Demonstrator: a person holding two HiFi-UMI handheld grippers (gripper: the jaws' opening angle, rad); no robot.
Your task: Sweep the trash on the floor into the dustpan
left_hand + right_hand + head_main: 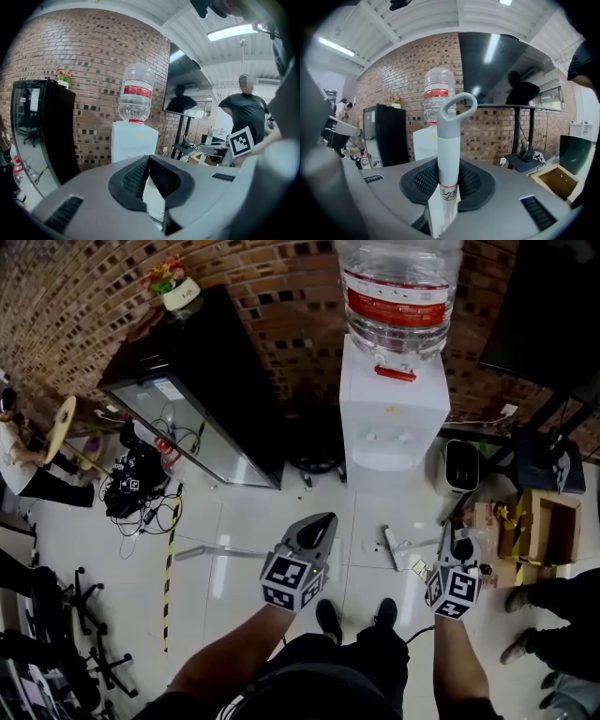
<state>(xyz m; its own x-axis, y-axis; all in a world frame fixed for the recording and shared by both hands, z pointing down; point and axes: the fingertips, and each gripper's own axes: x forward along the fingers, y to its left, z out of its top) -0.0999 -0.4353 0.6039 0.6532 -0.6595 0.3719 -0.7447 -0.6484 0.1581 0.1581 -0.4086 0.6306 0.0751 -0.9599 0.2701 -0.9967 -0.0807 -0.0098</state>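
Now right claw (449,180) grasping upright loop-topped handle (451,136); left claw (149,160) clenched, empty.

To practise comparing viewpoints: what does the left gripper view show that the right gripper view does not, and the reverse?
Only the left gripper view: the left gripper, jaws together on nothing, and a person in a dark shirt. Only the right gripper view: the right gripper clamped on a looped handle, and a cardboard box. Both: the water dispenser, the black fridge and the brick wall.
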